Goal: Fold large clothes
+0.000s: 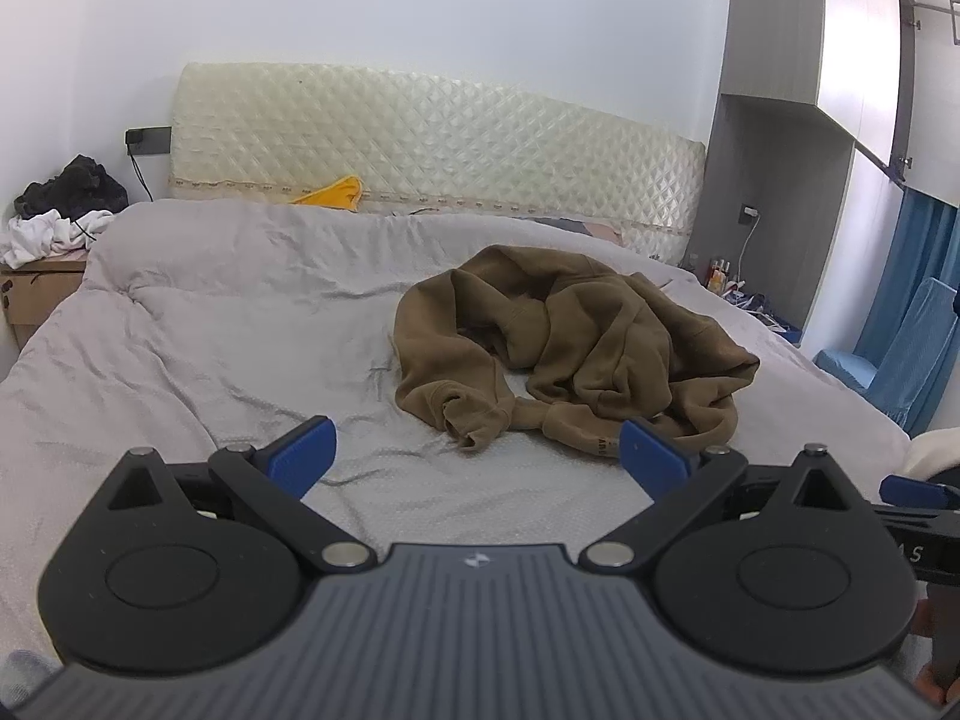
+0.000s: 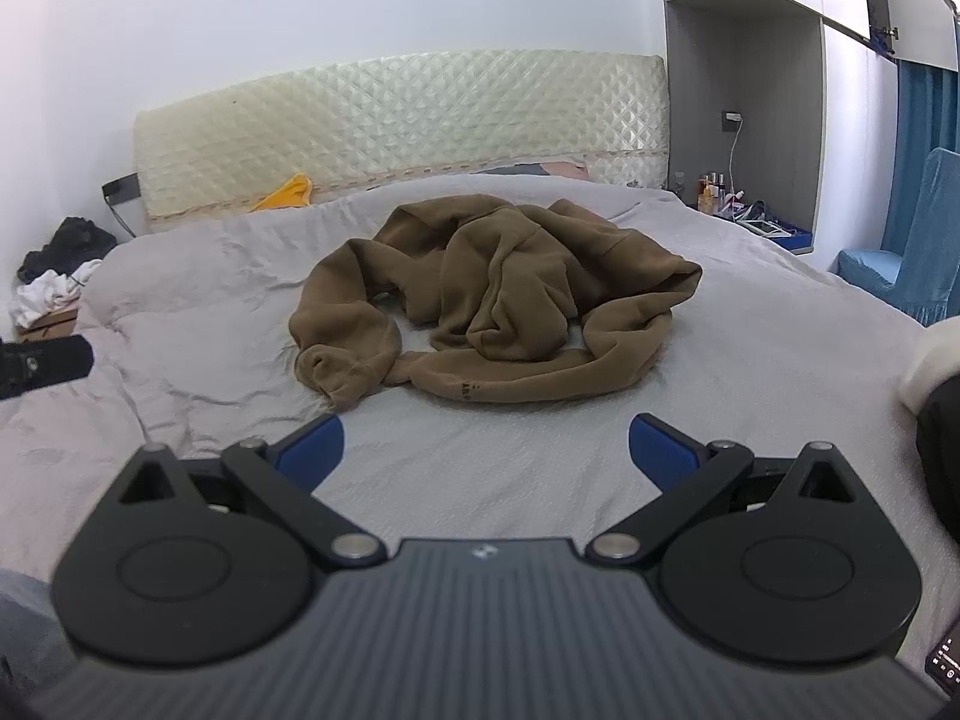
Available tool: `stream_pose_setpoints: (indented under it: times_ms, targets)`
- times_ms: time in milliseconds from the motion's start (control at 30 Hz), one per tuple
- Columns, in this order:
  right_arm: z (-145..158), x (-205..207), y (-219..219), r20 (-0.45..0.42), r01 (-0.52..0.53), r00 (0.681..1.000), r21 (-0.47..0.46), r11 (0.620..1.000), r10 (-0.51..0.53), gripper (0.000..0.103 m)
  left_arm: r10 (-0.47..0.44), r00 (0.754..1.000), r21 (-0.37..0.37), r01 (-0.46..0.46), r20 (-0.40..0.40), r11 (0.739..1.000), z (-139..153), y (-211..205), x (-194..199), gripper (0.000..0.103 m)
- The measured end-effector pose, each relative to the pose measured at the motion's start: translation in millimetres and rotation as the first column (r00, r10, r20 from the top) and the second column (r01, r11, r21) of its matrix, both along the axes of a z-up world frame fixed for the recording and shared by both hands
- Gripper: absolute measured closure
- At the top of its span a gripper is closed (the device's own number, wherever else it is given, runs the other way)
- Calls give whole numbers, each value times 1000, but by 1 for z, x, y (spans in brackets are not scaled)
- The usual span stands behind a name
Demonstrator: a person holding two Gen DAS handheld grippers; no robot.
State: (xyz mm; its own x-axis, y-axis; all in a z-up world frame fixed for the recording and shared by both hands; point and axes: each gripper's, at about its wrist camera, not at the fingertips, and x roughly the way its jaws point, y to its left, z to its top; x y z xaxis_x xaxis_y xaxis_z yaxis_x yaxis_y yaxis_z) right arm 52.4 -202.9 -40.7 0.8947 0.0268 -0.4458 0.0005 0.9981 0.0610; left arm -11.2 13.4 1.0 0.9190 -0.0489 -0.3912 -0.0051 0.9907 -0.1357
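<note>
Brown hoodie (image 2: 498,294) crumpled on bed (image 2: 180,300); L gripper (image 1: 477,453) & R gripper (image 2: 486,450) both spread wide, empty

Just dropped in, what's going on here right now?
A person holds two grippers over a bed, both aimed at a brown hoodie lying crumpled in a heap on the grey cover. The left gripper and right gripper are both open and short of the garment, touching nothing. Folding has not begun; the hoodie is not yet spread flat.
</note>
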Motion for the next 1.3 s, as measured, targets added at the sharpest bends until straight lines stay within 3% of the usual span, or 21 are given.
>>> stream_pose_setpoints:
  times_ms: [667, 1300]
  targets:
    - [3, -6, 8, 8, -5, 1000, 0, 1000, 5, 0, -2, 1000, -5, 2, 3, 1000, 6, -2, -15, 0]
    - [-1, 0, 10, 4, -3, 1000, -13, 1000, 3, 0, -5, 1000, -12, 5, -30, 1000, 1, 0, 0, 0]
